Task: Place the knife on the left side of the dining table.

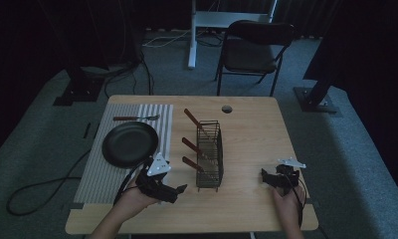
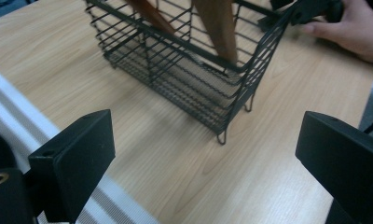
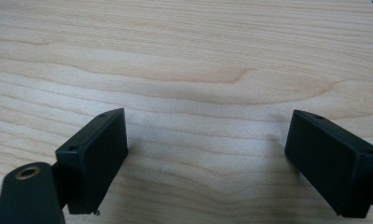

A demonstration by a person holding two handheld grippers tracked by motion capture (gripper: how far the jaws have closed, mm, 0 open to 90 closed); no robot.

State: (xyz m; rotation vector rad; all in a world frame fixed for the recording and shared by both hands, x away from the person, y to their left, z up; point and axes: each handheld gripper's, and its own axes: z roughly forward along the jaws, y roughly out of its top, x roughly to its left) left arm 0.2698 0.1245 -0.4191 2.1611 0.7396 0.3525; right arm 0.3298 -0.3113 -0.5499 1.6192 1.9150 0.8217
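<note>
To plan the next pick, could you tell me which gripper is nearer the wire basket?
Left. The left gripper sits just beside the wire basket; the right gripper is farther off.

Bare table (image 1: pixel 251 149) lies right of the basket (image 1: pixel 209 154); the basket with its leaning handles (image 1: pixel 192 147) blocks the middle, the pan (image 1: pixel 130 143) the left.

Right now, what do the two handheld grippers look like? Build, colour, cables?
Both are black two-jaw units with flat rectangular pads. The left gripper and right gripper each carry a pale grey three-cornered plate on top and trail a black cable. A brass-coloured eyelet sits near each left jaw's base. Forearms are bare, no sleeves visible.
</note>
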